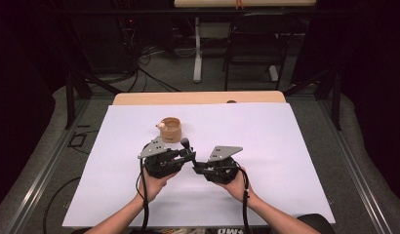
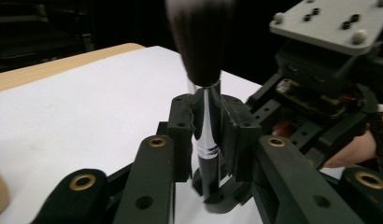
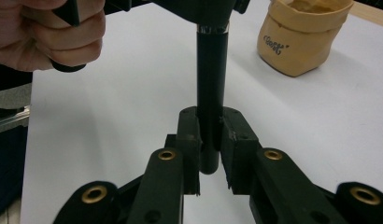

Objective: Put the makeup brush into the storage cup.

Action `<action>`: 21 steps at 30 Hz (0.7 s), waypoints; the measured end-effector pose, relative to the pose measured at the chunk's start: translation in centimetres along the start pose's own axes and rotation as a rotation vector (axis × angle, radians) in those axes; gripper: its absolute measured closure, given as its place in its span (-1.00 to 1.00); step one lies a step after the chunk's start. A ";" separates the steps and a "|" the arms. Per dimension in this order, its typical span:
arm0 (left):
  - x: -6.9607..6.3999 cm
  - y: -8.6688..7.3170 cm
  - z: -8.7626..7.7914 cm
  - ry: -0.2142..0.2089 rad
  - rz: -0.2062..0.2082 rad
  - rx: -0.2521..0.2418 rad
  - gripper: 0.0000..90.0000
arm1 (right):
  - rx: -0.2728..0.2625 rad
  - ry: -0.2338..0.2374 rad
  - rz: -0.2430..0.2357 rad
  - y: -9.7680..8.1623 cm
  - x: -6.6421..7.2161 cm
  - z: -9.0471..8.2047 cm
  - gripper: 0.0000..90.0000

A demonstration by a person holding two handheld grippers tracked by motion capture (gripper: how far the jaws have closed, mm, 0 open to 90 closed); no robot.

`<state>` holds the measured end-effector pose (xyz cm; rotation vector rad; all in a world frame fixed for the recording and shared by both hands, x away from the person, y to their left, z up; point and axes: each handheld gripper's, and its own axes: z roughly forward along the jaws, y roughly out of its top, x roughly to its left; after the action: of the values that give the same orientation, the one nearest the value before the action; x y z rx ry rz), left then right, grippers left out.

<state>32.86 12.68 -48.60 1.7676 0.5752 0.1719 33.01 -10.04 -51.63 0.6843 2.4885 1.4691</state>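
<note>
A makeup brush (image 1: 186,143) with dark bristles, a silver ferrule (image 2: 206,116) and a black handle (image 3: 210,84) is held upright over the white sheet between both grippers. My left gripper (image 2: 207,135) is shut on the ferrule just below the bristles; in the high view it (image 1: 190,157) sits left of centre. My right gripper (image 3: 209,140) is shut on the lower end of the handle and shows in the high view (image 1: 197,167) just right of the left one. Both pairs of jaws meet nose to nose at the brush.
A tan paper pouch (image 1: 170,127) stands just behind the grippers, also in the right gripper view (image 3: 301,35), with a small pale item at its rim. A white sheet (image 1: 266,141) covers the wooden table (image 1: 198,98). Chairs and cables lie on the floor beyond.
</note>
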 end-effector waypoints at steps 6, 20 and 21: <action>-0.3 0.2 -0.1 -0.005 0.028 0.011 0.73 | 0.005 0.033 0.021 0.0 -0.3 -0.1 0.46; 0.2 0.4 -0.7 0.020 0.051 0.027 0.73 | 0.014 -0.030 0.015 0.6 -0.5 -1.2 -0.45; 0.2 0.4 -0.7 0.021 0.053 0.029 0.73 | 0.017 -0.036 0.008 0.6 -0.5 -1.3 -0.49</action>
<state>32.84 13.33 -48.03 1.8124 0.5487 0.2199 33.14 -11.05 -50.48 0.7182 2.4769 1.4266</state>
